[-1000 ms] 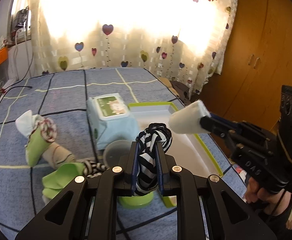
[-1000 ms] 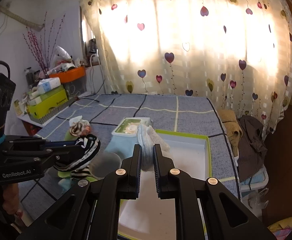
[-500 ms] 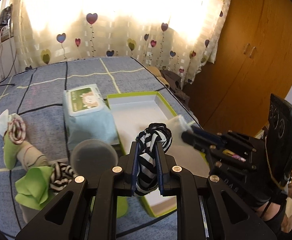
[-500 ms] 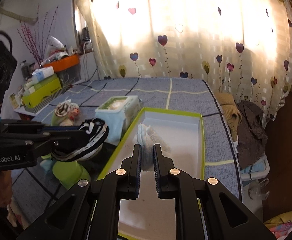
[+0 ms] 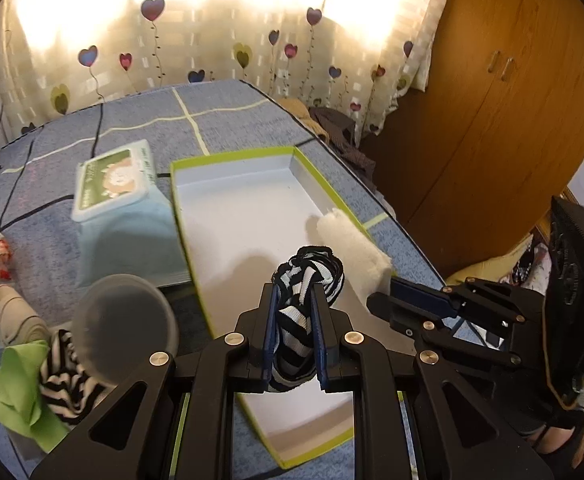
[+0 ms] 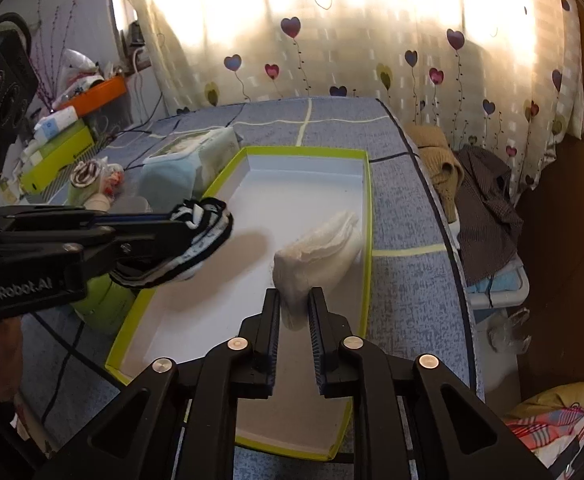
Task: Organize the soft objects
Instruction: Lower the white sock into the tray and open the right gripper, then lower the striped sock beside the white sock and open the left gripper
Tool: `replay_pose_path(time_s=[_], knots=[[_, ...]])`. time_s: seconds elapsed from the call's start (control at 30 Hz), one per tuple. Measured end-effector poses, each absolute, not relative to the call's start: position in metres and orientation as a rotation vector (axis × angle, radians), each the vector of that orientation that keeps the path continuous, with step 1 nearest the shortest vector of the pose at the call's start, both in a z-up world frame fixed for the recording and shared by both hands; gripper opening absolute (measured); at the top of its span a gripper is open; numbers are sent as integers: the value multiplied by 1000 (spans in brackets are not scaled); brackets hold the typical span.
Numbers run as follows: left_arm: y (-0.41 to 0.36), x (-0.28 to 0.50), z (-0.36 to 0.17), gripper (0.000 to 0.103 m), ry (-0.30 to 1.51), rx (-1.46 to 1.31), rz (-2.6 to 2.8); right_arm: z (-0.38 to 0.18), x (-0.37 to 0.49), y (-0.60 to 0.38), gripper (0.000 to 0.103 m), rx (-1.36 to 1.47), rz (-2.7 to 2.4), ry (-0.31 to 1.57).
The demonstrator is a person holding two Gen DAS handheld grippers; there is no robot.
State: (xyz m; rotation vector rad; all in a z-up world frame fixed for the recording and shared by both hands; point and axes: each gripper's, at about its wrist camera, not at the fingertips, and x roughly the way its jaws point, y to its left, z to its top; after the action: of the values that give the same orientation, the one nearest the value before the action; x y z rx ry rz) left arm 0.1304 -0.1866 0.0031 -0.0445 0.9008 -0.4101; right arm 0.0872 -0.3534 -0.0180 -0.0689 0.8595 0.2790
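My left gripper (image 5: 295, 300) is shut on a black-and-white striped sock (image 5: 306, 276) and holds it above the near half of a white tray with a lime-green rim (image 5: 232, 157). The left gripper and its striped sock (image 6: 202, 232) also show in the right wrist view. My right gripper (image 6: 295, 298) is shut on a white rolled sock (image 6: 320, 252), which lies low against the tray's right wall (image 6: 368, 216). The white sock also shows in the left wrist view (image 5: 352, 240).
Left of the tray sit a light-blue wet-wipes pack (image 5: 120, 200), a grey cup (image 5: 124, 328), and a pile of green, beige and striped socks (image 5: 32, 380). Clothes (image 6: 480, 188) hang off the bed's right side. A wooden wardrobe (image 5: 492, 100) stands on the right.
Both grippers have moved forward over the tray. The right gripper has lowered the white sock to the tray's right side. The left still holds the striped sock.
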Motion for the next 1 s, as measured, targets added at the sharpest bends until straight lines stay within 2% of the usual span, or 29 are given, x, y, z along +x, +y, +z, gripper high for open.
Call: replay_pose_path(time_s=[0.07,0.3,0.53,0.93,1.0], knots=[[-191,133,-1,17,909,-39,-418,-17,87,-354,28,-65,276,857],[-193,141,-10,20,934,-74,-438,-10,81,-356,32,-61,264,846],[-189,141,-8,39,920,-112,-462,-7,77,-355,38,-57,256,844],[-169,108,16,39,858,-118,-460,4,58,-339,39,-47,245,822],[-165,101,20,39,844,-114,-453,7,54,-335,45,-46,242,818]])
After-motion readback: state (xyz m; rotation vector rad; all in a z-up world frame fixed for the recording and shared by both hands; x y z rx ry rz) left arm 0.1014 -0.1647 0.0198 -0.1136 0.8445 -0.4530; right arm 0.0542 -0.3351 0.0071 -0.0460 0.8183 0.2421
